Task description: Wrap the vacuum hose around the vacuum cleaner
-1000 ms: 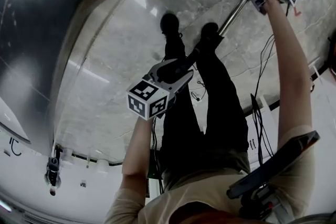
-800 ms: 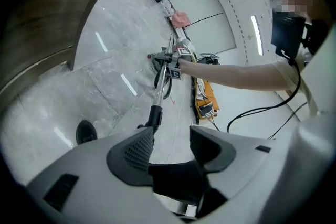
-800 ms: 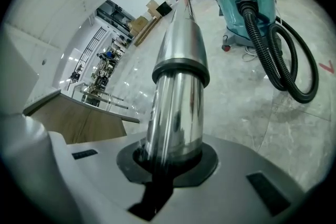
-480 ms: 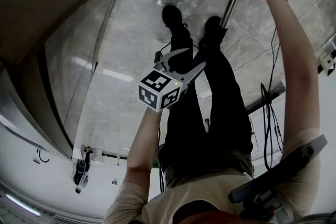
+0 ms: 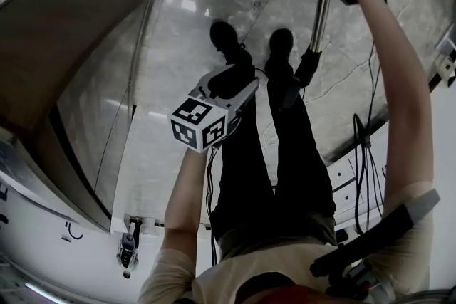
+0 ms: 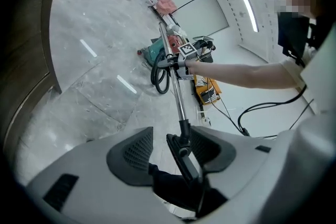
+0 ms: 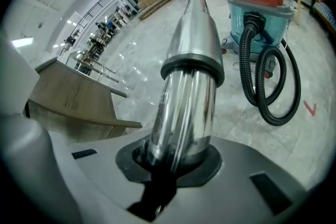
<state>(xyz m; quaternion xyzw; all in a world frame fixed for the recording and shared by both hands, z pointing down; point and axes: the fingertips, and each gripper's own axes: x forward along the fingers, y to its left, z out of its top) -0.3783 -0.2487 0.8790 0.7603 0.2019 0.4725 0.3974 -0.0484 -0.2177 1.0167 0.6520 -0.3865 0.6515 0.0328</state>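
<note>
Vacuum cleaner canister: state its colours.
The vacuum cleaner has a teal drum and a red-orange top. It shows best in the right gripper view.

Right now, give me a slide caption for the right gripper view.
Right gripper clamps the chrome wand; the black hose hangs looped from the teal vacuum cleaner behind.
</note>
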